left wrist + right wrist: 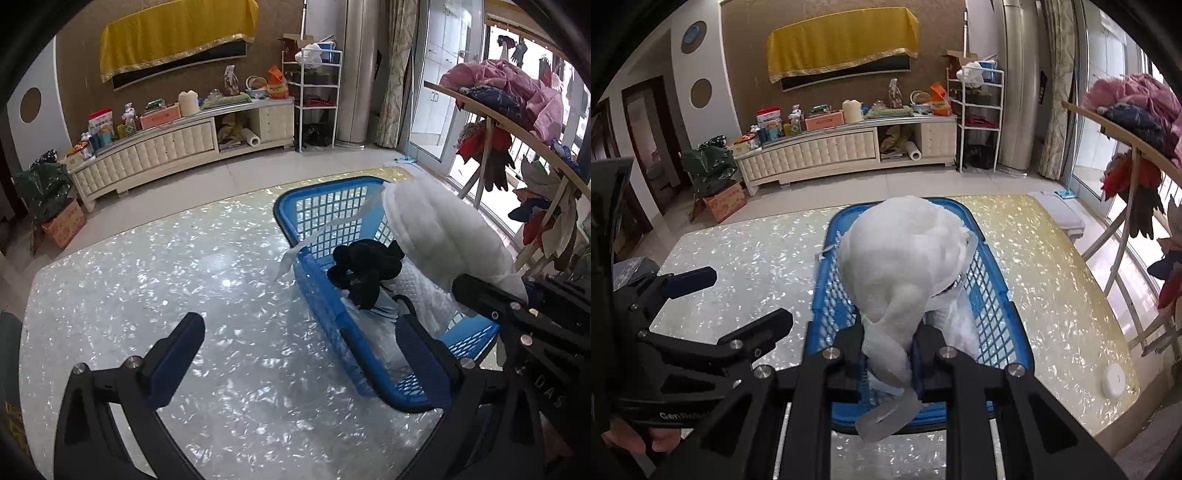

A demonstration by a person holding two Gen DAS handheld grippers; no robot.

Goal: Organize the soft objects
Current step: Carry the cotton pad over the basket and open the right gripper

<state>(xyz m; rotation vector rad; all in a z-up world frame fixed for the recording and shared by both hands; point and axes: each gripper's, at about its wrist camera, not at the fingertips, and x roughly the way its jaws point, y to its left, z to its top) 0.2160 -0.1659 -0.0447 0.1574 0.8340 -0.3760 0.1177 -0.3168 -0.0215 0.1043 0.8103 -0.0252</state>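
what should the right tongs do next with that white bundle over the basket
Probably lower it a little and open. The right tongs are shut on the white bundle, which hangs over the blue basket, above the black soft item already inside. The left tongs are open and hold nothing.

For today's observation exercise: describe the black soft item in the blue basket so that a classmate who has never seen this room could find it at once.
Start at the shiny pearl-patterned table and find the blue plastic basket standing on it. Inside lies a black plush item, lumpy and rounded. It is the only dark thing there: under it lies pale quilted fabric, and the bundle that the right gripper holds over the basket is white.
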